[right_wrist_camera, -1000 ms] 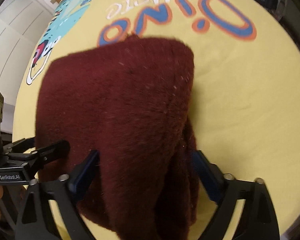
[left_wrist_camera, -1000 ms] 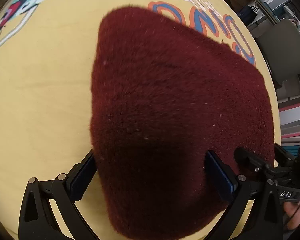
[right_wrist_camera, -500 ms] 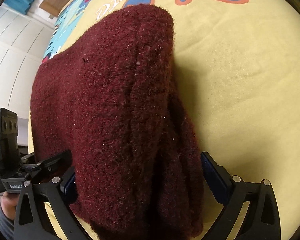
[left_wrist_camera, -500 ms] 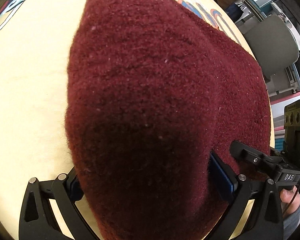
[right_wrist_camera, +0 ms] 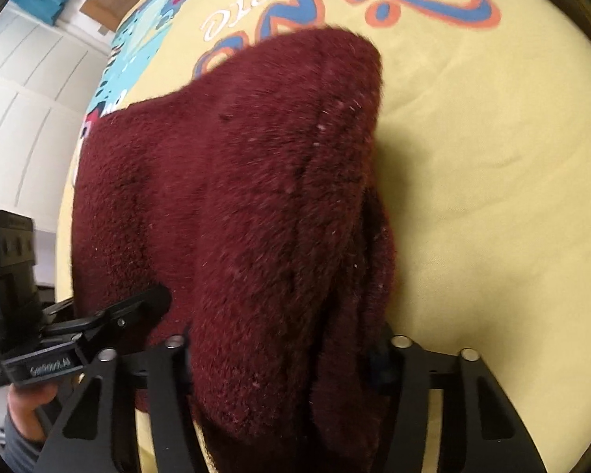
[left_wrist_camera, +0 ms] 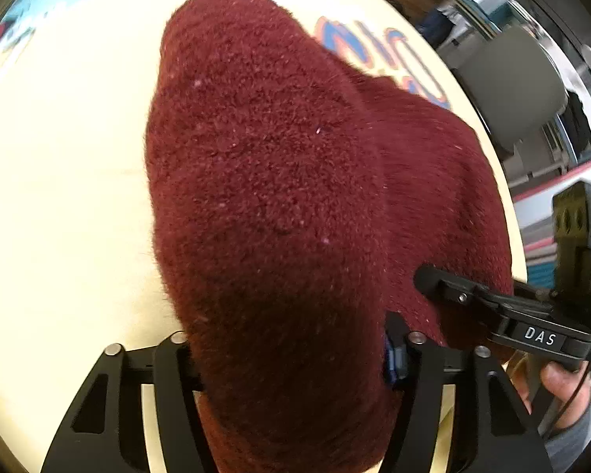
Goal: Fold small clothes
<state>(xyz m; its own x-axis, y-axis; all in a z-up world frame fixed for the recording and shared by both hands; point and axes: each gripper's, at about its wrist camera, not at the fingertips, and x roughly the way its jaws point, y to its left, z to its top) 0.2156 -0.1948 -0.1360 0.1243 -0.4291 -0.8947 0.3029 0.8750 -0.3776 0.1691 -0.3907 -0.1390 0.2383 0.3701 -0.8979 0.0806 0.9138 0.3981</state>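
A fuzzy dark red garment (left_wrist_camera: 279, 197) lies bunched on the yellow cloth and fills both views; it also shows in the right wrist view (right_wrist_camera: 256, 216). My left gripper (left_wrist_camera: 287, 351) is shut on its near left edge, the cloth bulging between the fingers. My right gripper (right_wrist_camera: 279, 347) is shut on the near right edge, where folded layers hang. Each gripper shows in the other's view: the right one at the garment's right side (left_wrist_camera: 492, 307), the left one at its left side (right_wrist_camera: 98, 327).
The yellow cloth (right_wrist_camera: 492, 177) with an orange and blue "Dino" print (right_wrist_camera: 433, 4) and a teal dinosaur picture (right_wrist_camera: 138, 47) covers the table. A grey chair (left_wrist_camera: 512, 79) stands beyond the table's far right edge. White panelled doors (right_wrist_camera: 27, 90) are at the left.
Both grippers have closed from wide open onto the garment's near edge. The garment has bunched up and risen towards the cameras.
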